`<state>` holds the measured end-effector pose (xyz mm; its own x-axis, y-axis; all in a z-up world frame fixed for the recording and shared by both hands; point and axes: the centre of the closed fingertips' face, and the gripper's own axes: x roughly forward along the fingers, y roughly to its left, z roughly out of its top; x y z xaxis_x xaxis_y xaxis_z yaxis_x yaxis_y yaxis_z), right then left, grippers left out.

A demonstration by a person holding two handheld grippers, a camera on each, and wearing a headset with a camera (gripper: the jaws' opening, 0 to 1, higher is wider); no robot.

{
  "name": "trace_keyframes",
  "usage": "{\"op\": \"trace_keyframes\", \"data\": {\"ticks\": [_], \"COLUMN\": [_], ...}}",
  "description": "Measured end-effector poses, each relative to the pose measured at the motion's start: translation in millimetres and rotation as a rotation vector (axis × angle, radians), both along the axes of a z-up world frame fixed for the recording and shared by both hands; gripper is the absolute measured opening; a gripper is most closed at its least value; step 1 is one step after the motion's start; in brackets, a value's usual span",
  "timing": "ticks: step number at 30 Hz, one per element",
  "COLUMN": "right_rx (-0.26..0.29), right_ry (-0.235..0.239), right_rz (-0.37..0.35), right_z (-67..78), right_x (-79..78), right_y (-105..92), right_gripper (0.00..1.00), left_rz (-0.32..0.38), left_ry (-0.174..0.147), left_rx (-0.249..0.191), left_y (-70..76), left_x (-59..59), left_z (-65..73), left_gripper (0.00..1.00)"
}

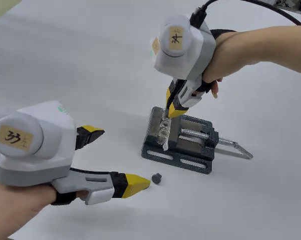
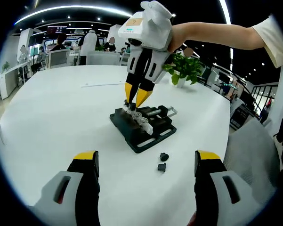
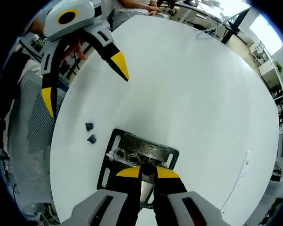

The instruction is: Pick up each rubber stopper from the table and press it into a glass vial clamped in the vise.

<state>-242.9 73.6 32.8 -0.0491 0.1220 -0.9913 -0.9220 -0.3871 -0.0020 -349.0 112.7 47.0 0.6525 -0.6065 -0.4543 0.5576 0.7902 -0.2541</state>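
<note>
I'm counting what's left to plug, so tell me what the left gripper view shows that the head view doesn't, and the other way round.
Left gripper view: two loose stoppers side by side on the table near the vise, plus a potted plant behind. Head view: one loose stopper by the left gripper's open jaws, and handwritten number labels on both grippers. Both: the vise holding vials, with the right gripper tipped down over them, jaws nearly together.
</note>
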Motion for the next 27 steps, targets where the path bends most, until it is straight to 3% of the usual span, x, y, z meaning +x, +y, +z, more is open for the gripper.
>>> {"op": "trace_keyframes", "data": {"ticks": [3, 9, 12, 13, 20, 27], "right_rx": [-0.002, -0.016, -0.008, -0.006, 0.017, 0.012], "right_ry": [0.008, -0.02, -0.041, -0.033, -0.005, -0.011], "right_rz": [-0.047, -0.139, -0.066, -0.087, -0.04, 0.006], "right_z": [-0.2, -1.2, -1.7, -2.0, -1.8, -2.8], "right_x": [-0.3, 1.2, 2.0, 2.8, 2.1, 2.6], "right_y": [0.0, -2.0, -0.4, -1.3, -1.4, -1.8], "right_gripper": [0.03, 0.03, 0.04, 0.04, 0.05, 0.06], "left_rz": [-0.002, -0.002, -0.005, -0.007, -0.005, 0.0], "left_ry": [0.002, 0.003, 0.002, 0.001, -0.001, 0.004], "left_rx": [-0.002, -0.005, -0.005, -0.005, -0.003, -0.001], "left_y": [-1.0, -2.9, -4.0, -4.6, -4.0, -2.6], "left_x": [-0.1, -0.4, -0.2, -0.2, -0.5, -2.8], "left_z": [-1.7, -1.9, -1.3, -1.2, -0.7, -1.7], "left_gripper": [0.82, 0.82, 0.82, 0.82, 0.81, 0.81]}}
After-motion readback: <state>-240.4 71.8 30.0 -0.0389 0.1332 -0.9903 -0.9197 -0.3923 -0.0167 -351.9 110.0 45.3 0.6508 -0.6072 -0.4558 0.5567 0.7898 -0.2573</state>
